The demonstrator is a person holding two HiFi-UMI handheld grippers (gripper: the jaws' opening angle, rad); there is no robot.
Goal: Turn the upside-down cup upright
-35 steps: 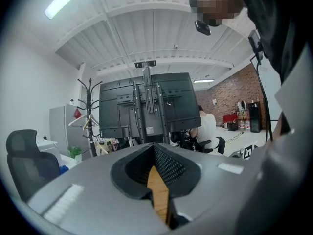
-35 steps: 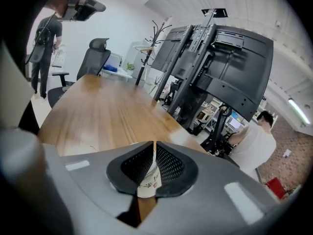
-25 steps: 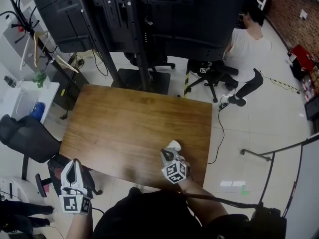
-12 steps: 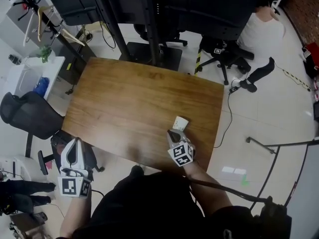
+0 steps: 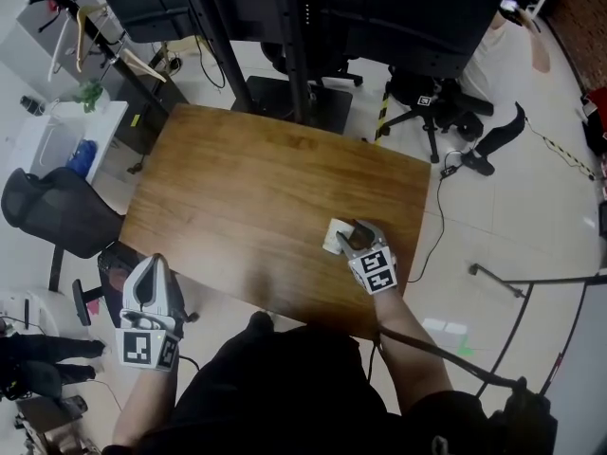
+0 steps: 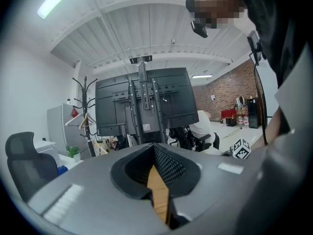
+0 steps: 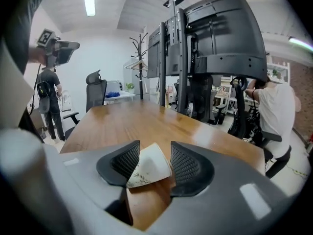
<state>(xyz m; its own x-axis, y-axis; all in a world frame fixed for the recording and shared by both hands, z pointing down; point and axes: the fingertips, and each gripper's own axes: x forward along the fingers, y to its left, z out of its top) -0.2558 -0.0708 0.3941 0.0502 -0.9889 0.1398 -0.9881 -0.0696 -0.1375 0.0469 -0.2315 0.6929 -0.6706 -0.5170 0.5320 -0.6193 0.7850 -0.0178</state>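
Observation:
A white paper cup (image 5: pixel 337 236) with a faint green print lies tilted on the wooden table (image 5: pixel 247 207), near its front right corner. My right gripper (image 5: pixel 352 237) reaches over it from the front. In the right gripper view the cup (image 7: pixel 146 170) sits between the jaws, which are opening. It leans on the left pad (image 7: pixel 123 163), with a gap to the right pad (image 7: pixel 188 165). My left gripper (image 5: pixel 150 290) hangs off the table's front left corner, jaws together with nothing between them.
Black screen stands (image 5: pixel 313 17) rise behind the table's far edge. A black office chair (image 5: pixel 52 221) stands at the left. A person (image 7: pixel 274 114) sits on the floor at the back right, and another (image 7: pixel 49 102) stands to the left.
My right gripper has carried the cup to the right along the table's front part, and its jaws have spread off the cup. My left gripper has stayed put.

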